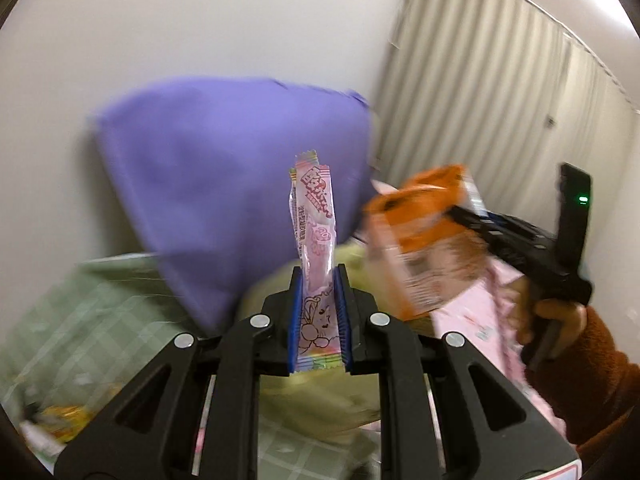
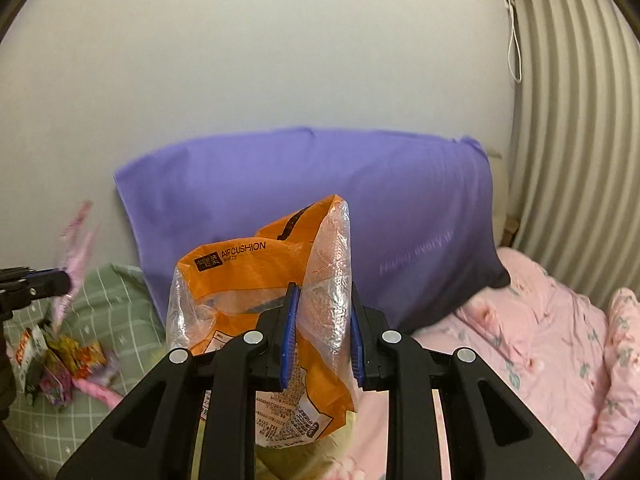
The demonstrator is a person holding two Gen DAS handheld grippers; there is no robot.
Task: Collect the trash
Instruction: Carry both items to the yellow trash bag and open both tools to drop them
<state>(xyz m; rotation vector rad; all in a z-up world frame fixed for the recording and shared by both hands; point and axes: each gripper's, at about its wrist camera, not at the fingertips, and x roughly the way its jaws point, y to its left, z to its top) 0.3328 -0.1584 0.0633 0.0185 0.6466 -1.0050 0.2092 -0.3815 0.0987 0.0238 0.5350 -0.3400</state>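
My left gripper [image 1: 320, 280] is shut on a long pink snack wrapper [image 1: 314, 240] that stands upright between the blue pads. My right gripper [image 2: 322, 296] is shut on an orange and clear plastic bag [image 2: 260, 300] marked AIRCUSHION, held above the bed. In the left wrist view the right gripper [image 1: 460, 212] and its orange bag [image 1: 420, 240] are at the right, blurred. In the right wrist view the left gripper [image 2: 66, 276] and pink wrapper [image 2: 74, 248] are at the left edge. Several loose snack wrappers [image 2: 60, 364] lie on the green bedding.
A purple pillow [image 2: 320, 208] leans against the white wall. Green checked bedding [image 2: 104, 312] lies at left, a pink floral quilt [image 2: 540, 352] at right, a yellowish cushion [image 1: 320, 400] below. A pleated curtain [image 2: 572, 120] hangs at right.
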